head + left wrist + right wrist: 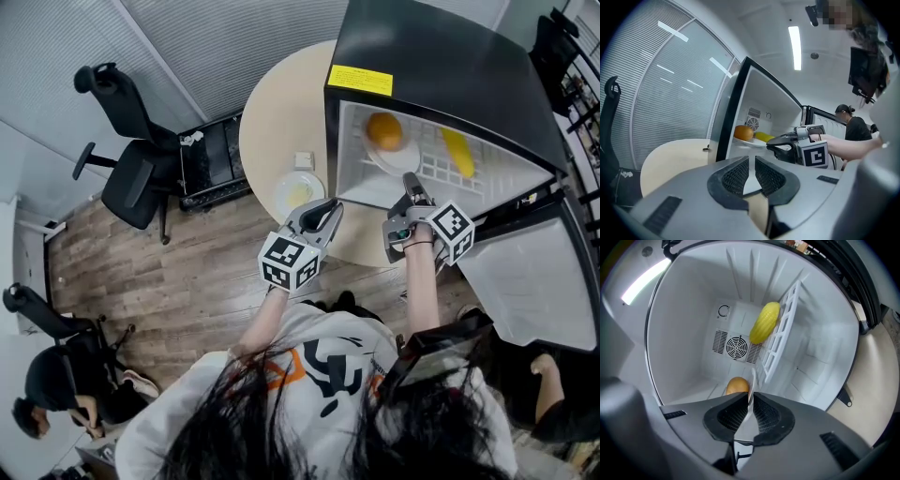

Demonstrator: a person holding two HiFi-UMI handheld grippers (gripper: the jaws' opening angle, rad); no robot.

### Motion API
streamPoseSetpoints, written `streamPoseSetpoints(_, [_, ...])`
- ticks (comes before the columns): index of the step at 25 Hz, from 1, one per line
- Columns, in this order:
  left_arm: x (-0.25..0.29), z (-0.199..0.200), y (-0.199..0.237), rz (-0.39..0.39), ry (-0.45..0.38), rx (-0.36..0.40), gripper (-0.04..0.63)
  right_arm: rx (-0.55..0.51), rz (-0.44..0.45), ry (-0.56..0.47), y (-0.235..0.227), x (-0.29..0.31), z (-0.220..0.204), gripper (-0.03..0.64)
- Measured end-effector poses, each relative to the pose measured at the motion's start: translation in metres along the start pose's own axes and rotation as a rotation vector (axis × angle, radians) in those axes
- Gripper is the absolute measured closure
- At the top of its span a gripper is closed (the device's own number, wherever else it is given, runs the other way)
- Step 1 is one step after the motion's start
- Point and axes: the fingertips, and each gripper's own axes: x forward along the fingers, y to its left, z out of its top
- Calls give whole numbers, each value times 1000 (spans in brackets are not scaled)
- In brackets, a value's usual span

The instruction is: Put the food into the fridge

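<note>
A black mini fridge [441, 66] stands open on a round table [277, 122]. On its floor lies a white plate [398, 159] carrying an orange [383, 130]. A yellow corn cob [457, 153] rests on the white wire rack [780, 341]. My right gripper [411, 180] reaches into the fridge, shut on the plate's rim [752, 380], with the orange [737, 386] just beyond the pads. My left gripper [330, 211] hovers outside the fridge's front corner, jaws together and nothing between them. Beside it on the table is a second white plate [298, 192] with yellow food.
The fridge door [530, 281] hangs open to my right. A small pale block [304, 160] lies on the table. A black office chair [131, 169] and a dark box [211, 155] stand left of the table. Another person [47, 394] sits at lower left.
</note>
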Motion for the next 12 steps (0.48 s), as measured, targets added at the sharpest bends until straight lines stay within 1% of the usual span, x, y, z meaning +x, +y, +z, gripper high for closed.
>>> streamPoseSetpoints(6, [-6, -1, 5, 16, 0, 3, 546, -46, -3, 3, 2, 8, 0, 572])
streamPoseSetpoints(12, [-11, 2, 7, 19, -6, 3, 546, -147, -14, 10, 9, 11, 1, 571])
